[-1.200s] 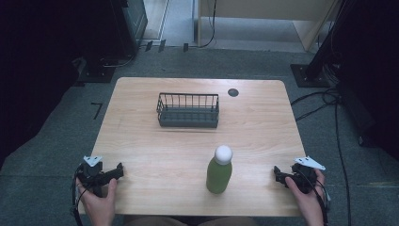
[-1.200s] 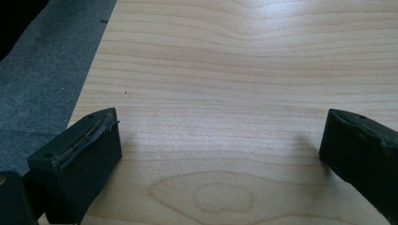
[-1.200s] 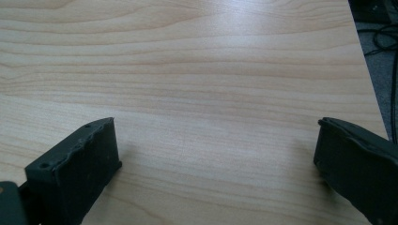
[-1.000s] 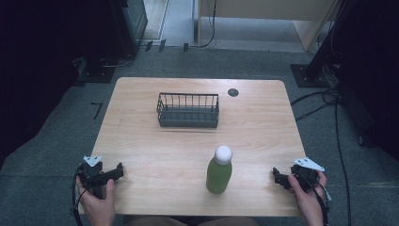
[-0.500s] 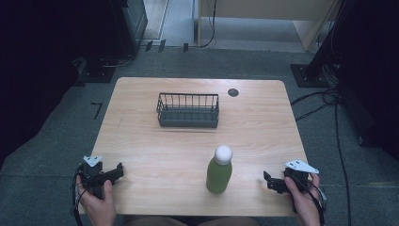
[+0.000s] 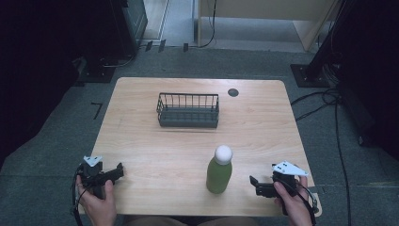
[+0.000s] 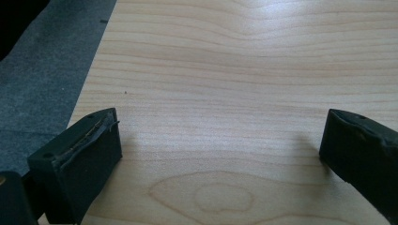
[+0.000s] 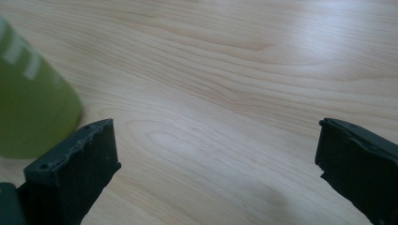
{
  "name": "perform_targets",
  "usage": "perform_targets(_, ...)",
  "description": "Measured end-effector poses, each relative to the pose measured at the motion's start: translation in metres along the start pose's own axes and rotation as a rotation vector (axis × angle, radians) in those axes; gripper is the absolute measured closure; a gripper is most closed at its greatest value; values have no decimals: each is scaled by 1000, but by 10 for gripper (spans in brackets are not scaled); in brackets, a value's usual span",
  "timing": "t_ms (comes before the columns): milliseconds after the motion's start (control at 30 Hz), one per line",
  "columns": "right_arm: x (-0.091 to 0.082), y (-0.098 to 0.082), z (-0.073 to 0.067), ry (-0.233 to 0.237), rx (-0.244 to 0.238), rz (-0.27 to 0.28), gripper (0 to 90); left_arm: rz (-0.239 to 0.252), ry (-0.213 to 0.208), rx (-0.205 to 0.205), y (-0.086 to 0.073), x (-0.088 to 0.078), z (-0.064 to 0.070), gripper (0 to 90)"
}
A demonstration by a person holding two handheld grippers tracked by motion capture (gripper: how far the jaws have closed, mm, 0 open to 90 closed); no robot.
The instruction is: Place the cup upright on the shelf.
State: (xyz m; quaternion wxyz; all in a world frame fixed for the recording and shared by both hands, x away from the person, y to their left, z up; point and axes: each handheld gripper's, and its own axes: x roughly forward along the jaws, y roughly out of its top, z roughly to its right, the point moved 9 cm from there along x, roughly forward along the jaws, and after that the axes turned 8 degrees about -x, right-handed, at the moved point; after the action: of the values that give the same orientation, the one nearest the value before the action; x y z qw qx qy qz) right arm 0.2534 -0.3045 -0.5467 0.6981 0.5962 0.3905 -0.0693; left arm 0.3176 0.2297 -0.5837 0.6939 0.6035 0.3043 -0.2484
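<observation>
Right gripper (image 6: 256, 185) sits low on the table (image 6: 141, 141) near the front edge, jaws spread wide with bare wood between them – nothing gripped. The bottle (image 6: 219, 169) stands just off its fingertips, slightly to one side of the gap rather than inside it. In the right gripper view the green body (image 8: 33, 103) shows just outboard of the left finger (image 8: 75, 168), near it but I can't tell if they touch. My read: the gripper is held open and low so it can slide in around the lower body of the bottle – wide jaws because the body is fat.

Left gripper (image 6: 115, 172) lies near the front-left corner, jaws also wide, only bare wood between the fingers (image 7: 80, 159). It looks parked – well apart from the bottle, pointing roughly along the table toward it, not reaching for anything.

Bottle orientation: upright, long axis vertical, white round cap (image 6: 223, 154) on top, base flat on the wood. Standing like that it offers a side grasp across the body; the cap end points away from the fingers' plane, so no reason to come from above.

The wire basket (image 6: 188, 110) sits well beyond both sets of fingertips, mid-table toward the far side, open top up, long side running left-right across the table. Likely the drop spot, judging by layout; nothing visible in it from the high view.

Risk as I see it: the bottle is tall on a narrow base – a finger nudging it off-centre could tip it.
</observation>
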Motion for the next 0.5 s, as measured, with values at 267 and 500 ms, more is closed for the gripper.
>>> perform_targets(267,-1,12,-31,86,-57,28,0,-1,-3,4,0,0,0,0)
perform_targets(500,-7,26,-58,171,-89,73,0,-1,-3,4,0,0,0,0)
